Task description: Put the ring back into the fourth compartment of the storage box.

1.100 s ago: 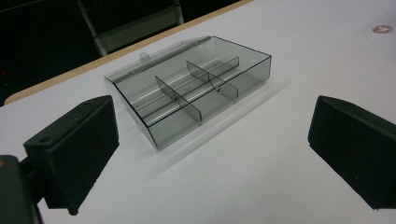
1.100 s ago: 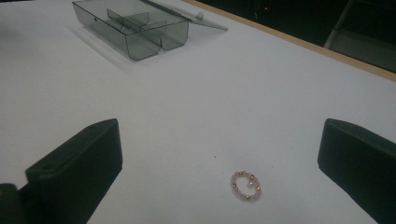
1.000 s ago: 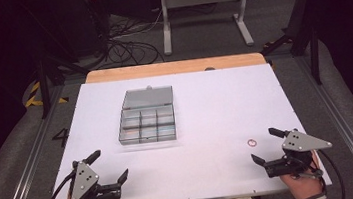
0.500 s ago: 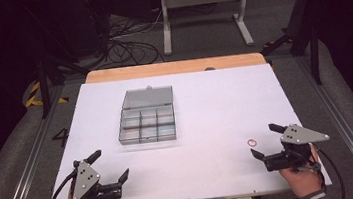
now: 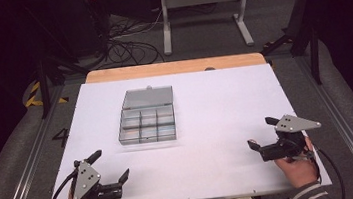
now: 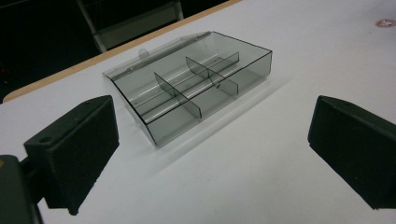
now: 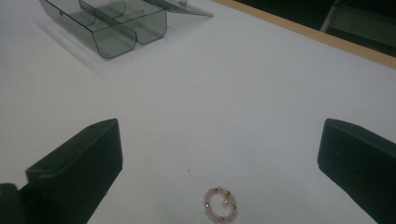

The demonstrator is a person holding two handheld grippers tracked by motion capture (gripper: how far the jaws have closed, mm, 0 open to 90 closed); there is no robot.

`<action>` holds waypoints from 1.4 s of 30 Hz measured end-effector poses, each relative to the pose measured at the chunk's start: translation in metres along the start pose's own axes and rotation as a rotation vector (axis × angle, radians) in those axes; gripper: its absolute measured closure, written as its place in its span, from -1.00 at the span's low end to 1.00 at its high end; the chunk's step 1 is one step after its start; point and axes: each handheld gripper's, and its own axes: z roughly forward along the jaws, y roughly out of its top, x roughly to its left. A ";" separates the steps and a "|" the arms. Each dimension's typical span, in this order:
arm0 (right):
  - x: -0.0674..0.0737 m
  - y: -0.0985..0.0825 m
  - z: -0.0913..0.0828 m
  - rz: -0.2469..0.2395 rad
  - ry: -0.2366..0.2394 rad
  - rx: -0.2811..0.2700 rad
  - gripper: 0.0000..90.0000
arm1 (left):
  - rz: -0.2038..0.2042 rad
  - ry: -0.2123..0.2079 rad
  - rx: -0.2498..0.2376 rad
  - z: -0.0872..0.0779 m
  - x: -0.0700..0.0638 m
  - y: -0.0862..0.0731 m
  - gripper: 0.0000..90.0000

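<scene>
Pink bead ring (image 7: 220,205) lies near worktop (image 5: 215,105) right edge, just ahead of my right fingers (image 7: 219,172), spread to straddle it; left fingers (image 6: 210,154) apart, facing open compartment box (image 6: 196,93)

Each hand-held gripper is black, with two blocky jaws faced in matt black pads — the left gripper (image 5: 107,166) and right gripper (image 5: 263,133) both carry a grey three-cornered plate on top, dotted with dark screws. A black cable trails from each. A striped sleeve cuff (image 5: 306,195) shows at the right wrist.
</scene>
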 end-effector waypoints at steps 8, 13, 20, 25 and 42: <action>-0.005 0.003 0.006 0.013 -0.003 0.015 -0.99 | 0.001 0.000 0.000 0.000 0.000 0.000 -0.95; -0.008 0.007 0.012 0.015 -0.006 0.024 -0.99 | 0.001 -0.001 0.000 0.000 0.000 0.000 -0.95; -0.013 0.009 0.018 0.035 0.001 0.040 -0.99 | 0.000 -0.003 -0.001 0.000 0.000 0.000 -0.95; -0.016 0.011 0.018 0.092 0.016 0.072 -0.99 | -0.001 -0.006 -0.003 0.000 0.000 0.000 -0.95; -0.011 0.020 0.023 0.072 -0.025 0.223 -0.49 | 0.003 -0.005 0.001 0.000 0.000 0.000 -0.94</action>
